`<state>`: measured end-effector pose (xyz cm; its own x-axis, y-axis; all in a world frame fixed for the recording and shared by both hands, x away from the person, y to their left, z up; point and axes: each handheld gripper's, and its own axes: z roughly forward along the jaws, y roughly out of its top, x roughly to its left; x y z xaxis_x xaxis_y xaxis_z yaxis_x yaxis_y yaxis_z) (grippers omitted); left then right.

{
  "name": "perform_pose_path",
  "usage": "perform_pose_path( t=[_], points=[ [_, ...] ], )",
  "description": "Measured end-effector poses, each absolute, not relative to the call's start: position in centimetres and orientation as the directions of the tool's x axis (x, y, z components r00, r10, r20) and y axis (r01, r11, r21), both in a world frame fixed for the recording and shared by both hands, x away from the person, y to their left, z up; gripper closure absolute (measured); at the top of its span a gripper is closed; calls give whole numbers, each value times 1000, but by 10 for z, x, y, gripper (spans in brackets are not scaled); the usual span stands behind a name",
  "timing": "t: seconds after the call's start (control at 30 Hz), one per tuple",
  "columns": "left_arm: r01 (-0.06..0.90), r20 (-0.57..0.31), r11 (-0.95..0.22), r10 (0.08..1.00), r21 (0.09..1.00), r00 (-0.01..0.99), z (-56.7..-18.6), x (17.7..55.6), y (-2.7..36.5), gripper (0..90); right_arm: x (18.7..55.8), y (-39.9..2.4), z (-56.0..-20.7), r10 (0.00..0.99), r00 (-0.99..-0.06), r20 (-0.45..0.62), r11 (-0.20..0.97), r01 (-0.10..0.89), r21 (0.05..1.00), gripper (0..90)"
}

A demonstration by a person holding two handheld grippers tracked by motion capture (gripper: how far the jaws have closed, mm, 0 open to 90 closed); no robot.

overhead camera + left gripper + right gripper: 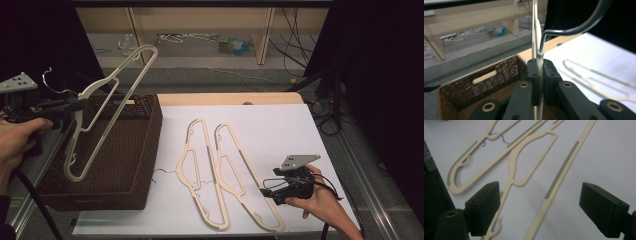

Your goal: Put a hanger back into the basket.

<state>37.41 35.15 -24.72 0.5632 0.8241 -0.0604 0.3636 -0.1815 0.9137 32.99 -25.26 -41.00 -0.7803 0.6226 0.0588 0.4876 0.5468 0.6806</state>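
- The left gripper (75, 104) sits at the far left of the high view, in the person's left hand (17, 137), over the left rim of the basket.
- Its jaws are clamped tight on a cream hanger (107, 107). In the left gripper view the two black pads (533, 75) press on the thin edge of that hanger (537, 37) right below its metal hook (574, 27).
- The held hanger is up in the air, tilted. One end rises toward the back of the room and the other end hangs low over the inside of the basket. It touches nothing but the gripper.
- The brown wicker basket (145, 150) stands on the left part of the table, its right wall just beside the white sheet (280, 125) that covers the table top.
- Two more cream hangers lie flat on the white sheet, side by side and slanted the same way. The left lying hanger (200, 170) has its wire hook pointing toward the basket. The right lying hanger (245, 175) is just beside it.
- The right gripper (270, 192) is low at the near right of the sheet, in the person's right hand (320, 200), close to the near end of the right lying hanger.
- Its jaws stand wide apart and hold nothing. In the right gripper view the pads (484, 202) straddle bars of the right lying hanger (534, 162) on the sheet below, apart from them.
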Motion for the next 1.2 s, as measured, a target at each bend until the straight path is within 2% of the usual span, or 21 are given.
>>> perform_pose_path(
  t=[0.27,0.53,0.6,0.77,0.83,1.0,1.2],
  points=[
    [410,-43,-223,836,884,547,-284,386,376,855,331,-253,-415,628,-776,62,551,499,669,187],
    [448,-44,-256,829,857,557,-304,393,390,855,331,-253,-417,621,-782,61,563,499,659,191],
    [474,-24,-299,826,828,563,-313,394,395,855,332,-254,-417,625,-778,63,560,503,659,192],
    [509,-57,-280,834,814,549,-332,397,403,855,332,-254,-420,624,-779,56,561,496,663,193],
    [525,-84,-273,825,806,558,-340,399,404,854,332,-255,-419,622,-781,63,566,504,652,193],
    [549,-88,-300,817,780,570,-353,402,400,854,333,-254,-421,629,-775,62,562,509,652,194],
    [594,-89,-282,851,754,517,-370,412,392,851,333,-255,-421,618,-784,60,579,505,641,196]
  ],
)
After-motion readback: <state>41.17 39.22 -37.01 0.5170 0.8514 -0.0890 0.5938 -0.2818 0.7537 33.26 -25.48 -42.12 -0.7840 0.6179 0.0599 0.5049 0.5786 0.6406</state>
